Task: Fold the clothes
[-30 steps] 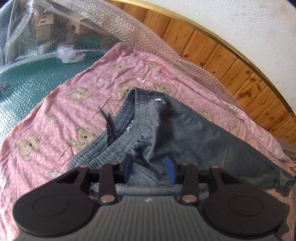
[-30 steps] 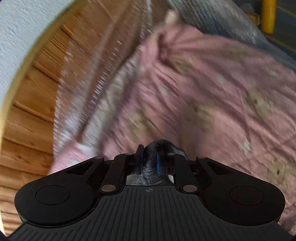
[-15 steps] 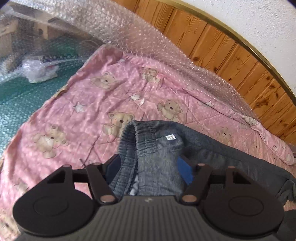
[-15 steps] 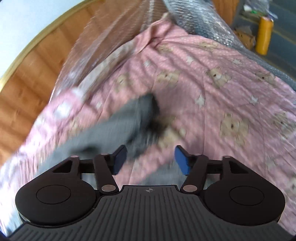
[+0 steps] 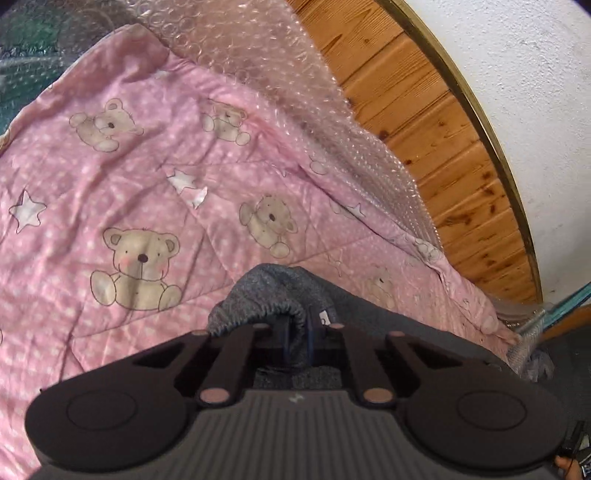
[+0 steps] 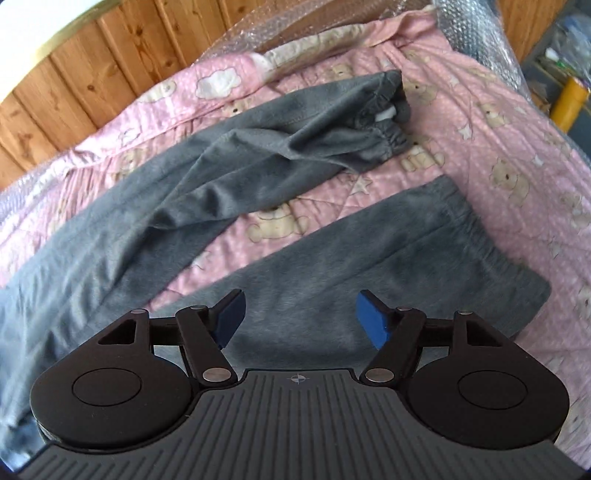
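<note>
Grey sweatpants (image 6: 229, 177) lie on a pink teddy-bear blanket (image 6: 517, 155). In the right wrist view the two legs spread apart: the far leg ends in a bunched elastic cuff (image 6: 388, 122), the near leg (image 6: 369, 258) lies flat under my right gripper (image 6: 299, 317), which is open and empty just above it. In the left wrist view my left gripper (image 5: 298, 341) is shut on the elastic waistband (image 5: 266, 299) of the sweatpants and holds it bunched above the blanket (image 5: 147, 184).
Bubble wrap (image 5: 280, 85) lies along the blanket's far edge against a wood-panelled wall (image 5: 443, 147). More bubble wrap (image 6: 476, 33) covers the far right corner, with a yellow cylinder (image 6: 570, 103) beyond the bed edge.
My left gripper closed on the waistband, which it straddled open before. My right gripper let go of the leg cuff, opened, and now hovers over the laid-out legs.
</note>
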Demonstrator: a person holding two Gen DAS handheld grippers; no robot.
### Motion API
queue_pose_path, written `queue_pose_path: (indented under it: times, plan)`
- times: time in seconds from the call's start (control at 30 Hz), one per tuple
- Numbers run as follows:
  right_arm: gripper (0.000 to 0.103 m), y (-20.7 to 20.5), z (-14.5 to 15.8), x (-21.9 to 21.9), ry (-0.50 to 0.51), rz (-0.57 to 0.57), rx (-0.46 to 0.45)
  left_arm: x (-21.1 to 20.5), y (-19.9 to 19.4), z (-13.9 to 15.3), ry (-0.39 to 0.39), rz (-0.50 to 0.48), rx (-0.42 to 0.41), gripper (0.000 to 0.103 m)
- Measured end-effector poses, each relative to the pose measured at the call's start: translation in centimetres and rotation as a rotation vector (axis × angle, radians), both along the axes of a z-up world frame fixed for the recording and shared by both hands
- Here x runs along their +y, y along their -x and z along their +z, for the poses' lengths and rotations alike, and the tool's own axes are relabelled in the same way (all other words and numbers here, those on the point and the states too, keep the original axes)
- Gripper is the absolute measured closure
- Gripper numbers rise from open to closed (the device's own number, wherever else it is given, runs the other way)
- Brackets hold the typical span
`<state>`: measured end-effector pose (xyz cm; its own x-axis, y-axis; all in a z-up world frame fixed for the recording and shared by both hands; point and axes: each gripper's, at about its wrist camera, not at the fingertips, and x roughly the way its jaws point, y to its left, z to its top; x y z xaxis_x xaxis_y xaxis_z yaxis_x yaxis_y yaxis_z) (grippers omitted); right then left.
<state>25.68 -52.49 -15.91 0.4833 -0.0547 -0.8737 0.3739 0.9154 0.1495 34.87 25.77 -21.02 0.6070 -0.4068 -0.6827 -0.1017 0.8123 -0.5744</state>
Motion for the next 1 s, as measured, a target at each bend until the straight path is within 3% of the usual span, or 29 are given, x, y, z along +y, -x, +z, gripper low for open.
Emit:
queue_pose_path:
  times: [0.07,0.3,0.33,0.37,0.43,0.5,0.53,0.63,0.77,0.83,0.97,1.0]
  plan:
    - [0.033,-0.3,0.1,0.5,-0.014,-0.015,-0.012,0.2,0.1,0.1,-0.010,-0.017,0.013,0.071]
    - [0.032,-1.8,-0.5,2.8,-0.020,-0.004,0.000,-0.1,0.8,-1.2,0.071,-0.015,-0.002,0.053]
    - [0.032,-2.0,-0.7,3.2,-0.017,0.003,0.007,-0.2,0.4,-1.4,0.086,-0.015,-0.012,0.054]
    - [0.032,-2.3,-0.9,3.6,-0.014,0.014,0.014,-0.2,-0.1,-1.4,0.111,-0.023,-0.025,0.064]
    - [0.032,-2.9,-1.2,4.1,-0.003,0.034,0.024,0.1,-0.9,0.2,0.148,-0.032,-0.098,0.097]
    - [0.032,-3.5,-1.2,4.2,0.012,0.036,0.017,1.1,-1.3,2.3,0.175,0.004,-0.194,0.097]
    - [0.032,-3.8,-1.2,4.1,0.017,0.031,0.007,2.7,-1.4,2.9,0.194,0.082,-0.227,0.097]
    - [0.032,-5.1,-0.7,2.4,0.015,-0.004,-0.045,7.0,-1.6,2.5,0.222,0.285,-0.207,0.097]
    - [0.030,-7.4,-0.2,-2.5,-0.035,-0.132,-0.115,7.1,-1.5,0.9,0.150,0.257,-0.100,0.095]
    - [0.030,-8.3,-0.4,-5.5,-0.102,-0.223,-0.151,6.6,-0.7,0.1,0.168,0.253,-0.088,0.085]
    - [0.023,-10.6,-1.2,-9.9,-0.215,-0.339,-0.196,4.9,0.6,-0.7,0.201,0.265,-0.082,0.050]
    - [0.022,-11.3,-1.4,-10.4,-0.195,-0.343,-0.191,4.4,0.8,-0.7,0.201,0.260,-0.080,0.050]
